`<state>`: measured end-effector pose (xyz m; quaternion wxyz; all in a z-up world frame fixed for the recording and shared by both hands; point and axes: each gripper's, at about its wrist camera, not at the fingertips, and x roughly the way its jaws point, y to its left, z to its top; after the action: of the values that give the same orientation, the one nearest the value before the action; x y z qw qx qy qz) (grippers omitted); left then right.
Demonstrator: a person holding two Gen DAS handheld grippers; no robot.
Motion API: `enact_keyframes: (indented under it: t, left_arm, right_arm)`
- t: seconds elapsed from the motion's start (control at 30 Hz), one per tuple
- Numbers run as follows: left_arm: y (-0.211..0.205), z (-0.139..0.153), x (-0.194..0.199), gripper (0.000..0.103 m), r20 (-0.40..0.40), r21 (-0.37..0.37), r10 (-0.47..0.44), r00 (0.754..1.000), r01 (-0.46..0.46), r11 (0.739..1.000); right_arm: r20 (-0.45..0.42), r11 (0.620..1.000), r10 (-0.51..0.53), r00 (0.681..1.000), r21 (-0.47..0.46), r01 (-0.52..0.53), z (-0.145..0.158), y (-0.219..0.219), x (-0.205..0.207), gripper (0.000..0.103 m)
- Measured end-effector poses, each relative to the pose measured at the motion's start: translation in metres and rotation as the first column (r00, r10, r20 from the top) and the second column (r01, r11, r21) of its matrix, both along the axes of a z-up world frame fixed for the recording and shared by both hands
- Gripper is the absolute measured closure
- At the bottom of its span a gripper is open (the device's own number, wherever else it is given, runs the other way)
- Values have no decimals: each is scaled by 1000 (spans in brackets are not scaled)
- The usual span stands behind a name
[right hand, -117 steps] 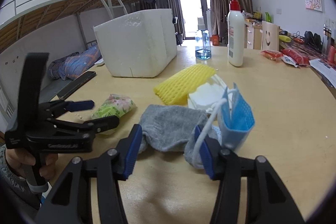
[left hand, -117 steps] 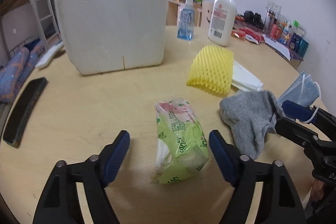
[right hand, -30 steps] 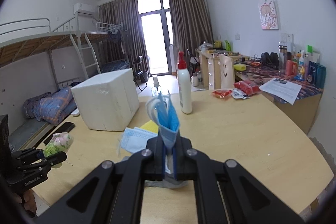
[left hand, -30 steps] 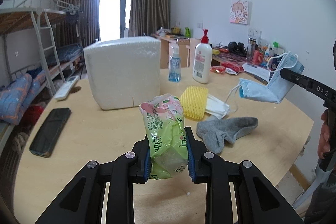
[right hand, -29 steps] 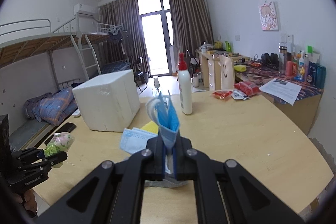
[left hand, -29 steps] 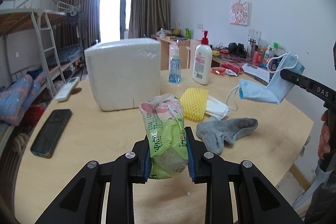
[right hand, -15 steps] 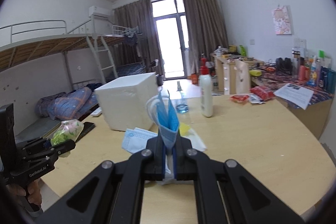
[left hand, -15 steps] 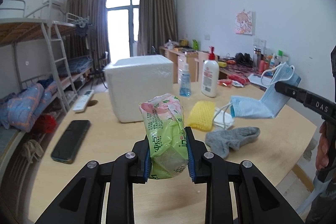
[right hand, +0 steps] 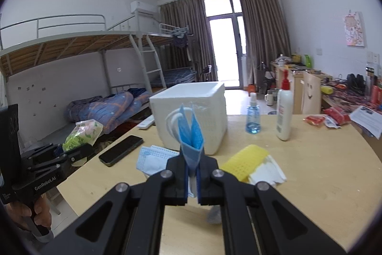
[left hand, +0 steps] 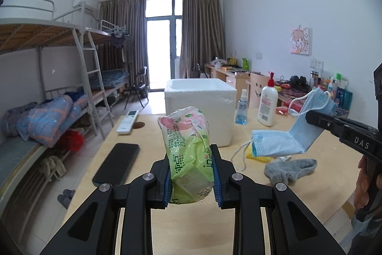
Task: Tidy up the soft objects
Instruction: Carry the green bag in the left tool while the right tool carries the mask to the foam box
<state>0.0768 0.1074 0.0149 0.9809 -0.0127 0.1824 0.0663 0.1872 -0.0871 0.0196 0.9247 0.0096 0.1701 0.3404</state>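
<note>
My left gripper [left hand: 192,177] is shut on a green and pink tissue pack [left hand: 188,154] and holds it high above the round wooden table [left hand: 191,226]. My right gripper [right hand: 193,175] is shut on blue face masks [right hand: 191,135], also held in the air; a second mask hangs from them in the left wrist view [left hand: 279,143]. An open white foam box [left hand: 199,104] stands at the back of the table, beyond both grippers. A grey sock [left hand: 289,167] and a yellow foam net [right hand: 246,163] on white tissues lie on the table below.
A black phone [left hand: 117,164] and a white remote [left hand: 127,121] lie at the table's left. A blue spray bottle [left hand: 241,106] and a white pump bottle [left hand: 267,102] stand right of the box. Bunk beds stand at the left, a cluttered desk at the right.
Both grippers have risen higher with the tissue pack and the masks; the foam box's open top now shows. 3.9 s ago both were open at table level.
</note>
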Motion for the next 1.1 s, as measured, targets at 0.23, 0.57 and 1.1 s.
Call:
enact_keyframes:
  t: [0.23,0.57,1.1]
  left_arm:
    - [6,10,8,74,12,-1,3,1000,-3,1000]
    - [9,39,28,74,49,7,-3,999,3,1000]
    - [25,74,80,74,64,9,-39,997,38,999]
  right_arm:
    - [4,1000,23,1000,-6,-23,7,14,6,96]
    - [38,999,33,999,-24,-32,31,27,21,96]
    - [80,999,12,997,-49,-8,65,52,68,96]
